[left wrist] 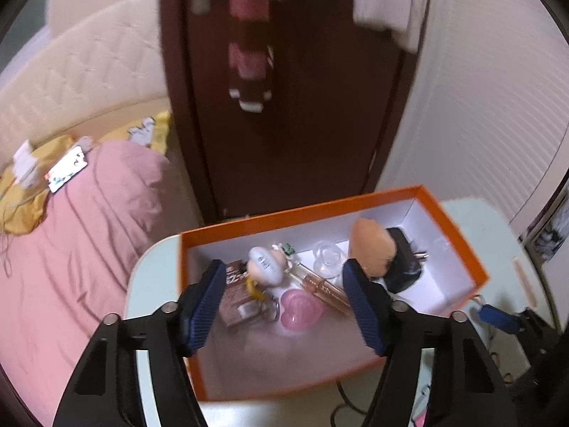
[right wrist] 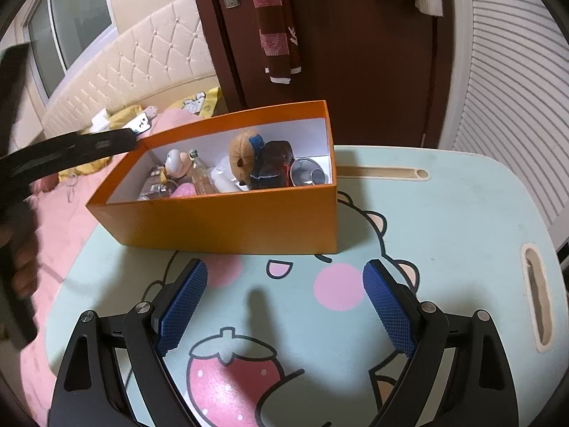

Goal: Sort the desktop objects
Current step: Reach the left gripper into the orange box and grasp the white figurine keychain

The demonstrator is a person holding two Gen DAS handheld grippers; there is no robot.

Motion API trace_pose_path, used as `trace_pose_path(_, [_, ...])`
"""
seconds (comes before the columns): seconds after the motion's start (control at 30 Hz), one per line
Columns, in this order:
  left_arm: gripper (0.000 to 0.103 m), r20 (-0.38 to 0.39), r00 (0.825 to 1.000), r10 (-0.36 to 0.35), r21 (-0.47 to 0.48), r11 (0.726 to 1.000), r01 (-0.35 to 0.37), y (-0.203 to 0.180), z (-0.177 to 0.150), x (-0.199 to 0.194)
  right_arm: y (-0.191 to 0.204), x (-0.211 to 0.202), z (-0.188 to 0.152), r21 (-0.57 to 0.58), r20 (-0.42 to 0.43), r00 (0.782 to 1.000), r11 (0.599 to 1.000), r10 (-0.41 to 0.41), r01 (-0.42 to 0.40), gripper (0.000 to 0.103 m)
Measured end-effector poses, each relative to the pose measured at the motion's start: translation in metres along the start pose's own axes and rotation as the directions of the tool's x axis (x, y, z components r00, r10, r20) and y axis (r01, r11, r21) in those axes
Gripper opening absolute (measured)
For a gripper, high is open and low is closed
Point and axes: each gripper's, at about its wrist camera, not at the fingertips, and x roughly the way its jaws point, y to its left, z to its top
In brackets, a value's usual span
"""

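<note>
One orange box (right wrist: 227, 220) is set on the tabletop (right wrist: 444, 235); one plush toy (right wrist: 243, 159), one pink heart (left wrist: 301, 309) and one black charger (left wrist: 403, 263) are contained. Both tools, left (left wrist: 284, 306) and right (right wrist: 284, 309), are held open, nothing gripped.

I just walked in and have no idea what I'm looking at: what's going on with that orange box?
A person is tidying small desk things into an orange box on a cartoon-print table. The left tool hangs open over the box, holding nothing. The right tool is open and empty above the tabletop. Inside the box lie a plush toy, a pink heart, a glass tube and other bits.
</note>
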Motion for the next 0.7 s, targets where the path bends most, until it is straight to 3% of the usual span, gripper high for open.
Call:
trace_pose_path(0.13, [0.040,-0.078,0.995,0.057,0.017,0.998,-0.056,-0.005,0.004,0.030,-0.003,0.004,0.000,0.019,-0.002,1.000,0.999,0.028,-0.028,0.090])
trace_pose_path(0.33, [0.040,-0.133,0.985,0.109,0.015,0.994,-0.108,-0.008,0.003,0.050,-0.006,0.008,-0.002,0.043,-0.017,0.998,0.998,0.054,-0.053,0.090])
trace_pose_path(0.53, [0.039,-0.108,0.982,0.156,0.088,0.985,-0.147,-0.017,-0.005,0.049,-0.009,0.013,-0.005,0.067,-0.032,0.996,0.995,0.080,-0.078,0.090])
trace_pose_path(0.7, [0.036,-0.097,0.993,0.069,0.053,0.997,-0.064,-0.012,-0.005,0.040,-0.013,0.012,-0.006,0.078,-0.035,0.996,0.993,0.087,-0.084,0.090])
